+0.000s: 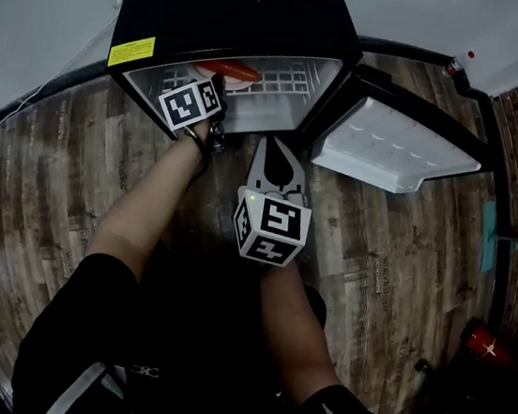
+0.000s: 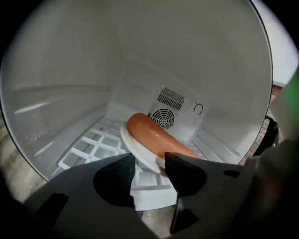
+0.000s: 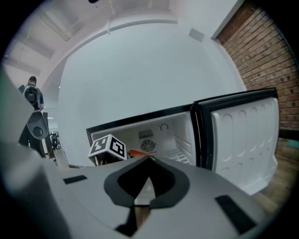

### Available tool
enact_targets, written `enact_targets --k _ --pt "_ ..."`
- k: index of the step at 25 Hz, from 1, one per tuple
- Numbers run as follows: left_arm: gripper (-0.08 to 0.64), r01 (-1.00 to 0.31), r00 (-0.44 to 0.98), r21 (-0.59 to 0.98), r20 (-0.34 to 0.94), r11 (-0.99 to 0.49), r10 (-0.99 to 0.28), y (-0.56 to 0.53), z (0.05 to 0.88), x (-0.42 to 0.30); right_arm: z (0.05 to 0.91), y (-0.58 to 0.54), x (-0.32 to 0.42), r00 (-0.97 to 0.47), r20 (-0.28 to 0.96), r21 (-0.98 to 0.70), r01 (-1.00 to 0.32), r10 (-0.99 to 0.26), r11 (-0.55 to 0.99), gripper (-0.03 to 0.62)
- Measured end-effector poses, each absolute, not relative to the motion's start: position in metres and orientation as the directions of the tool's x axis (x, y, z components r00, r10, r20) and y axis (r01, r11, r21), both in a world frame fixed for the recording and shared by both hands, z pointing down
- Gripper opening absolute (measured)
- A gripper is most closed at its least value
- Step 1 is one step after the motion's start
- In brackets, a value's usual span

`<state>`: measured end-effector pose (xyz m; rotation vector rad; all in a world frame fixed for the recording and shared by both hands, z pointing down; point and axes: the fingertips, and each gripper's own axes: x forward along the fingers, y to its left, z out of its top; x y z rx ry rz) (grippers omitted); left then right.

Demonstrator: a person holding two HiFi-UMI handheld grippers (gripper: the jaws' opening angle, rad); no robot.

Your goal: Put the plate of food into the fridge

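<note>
left gripper (image 2: 149,161) with jaws apart, released, pressing on nothing; reaching into the open fridge (image 1: 230,8). just ahead of the gap between the jaws, the near rim of the white plate (image 2: 132,145), close to the right-hand jaw tip, not clamped. on the plate one long orange-red sausage (image 2: 150,133), lying along it toward the back wall. plate resting on the white grid shelf (image 2: 92,145) inside the fridge. behind it, on the back wall, a round fan grille (image 2: 163,118), a block of vent slots (image 2: 170,98) above, and a small dial mark (image 2: 198,108) to the side; no readable words there.

right gripper (image 3: 148,159) clenched, jaw tips together, holding nothing, kept outside in front of the fridge, near the open door (image 1: 394,148). black-and-white square markers on the cubes of both grippers, no letters.

on the top front edge of the black fridge, a yellow label (image 1: 131,51) with print too small to read. around it a wooden floor (image 1: 394,257) and, at the right, a brick wall (image 3: 261,51).
</note>
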<state>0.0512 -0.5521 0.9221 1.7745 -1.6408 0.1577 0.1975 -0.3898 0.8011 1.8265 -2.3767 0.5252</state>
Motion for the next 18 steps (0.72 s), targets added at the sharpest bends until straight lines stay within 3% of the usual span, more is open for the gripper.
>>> enact_targets --k 5,7,13,15,18 --pt "0.208 -0.962 0.076 0.261 0.549 0.084 -0.832 -0.550 0.921 0.040 0.807 -0.390 0.196 -0.285 0.297 -0.222 -0.949 -0.911 0.224 0.012" --pt "0.316 -0.970 0.037 0.223 0.524 0.095 -0.851 -0.551 0.918 0.034 0.806 -0.390 0.197 -0.286 0.297 -0.234 -0.947 -0.911 0.221 0.012" --pt "0.319 -0.977 0.046 0.206 0.476 0.061 -0.878 -0.550 0.903 0.032 0.807 -0.390 0.195 -0.291 0.295 -0.245 -0.944 -0.910 0.222 0.012" --pt "0.254 -0.982 0.031 0.179 0.468 0.060 -0.883 -0.542 0.897 0.029 0.808 -0.390 0.195 -0.289 0.297 -0.248 -0.944 -0.910 0.219 0.012" --pt "-0.003 -0.994 0.015 0.102 0.474 0.038 -0.880 -0.527 0.894 0.026 0.808 -0.391 0.193 -0.287 0.294 -0.250 -0.944 -0.912 0.216 0.012"
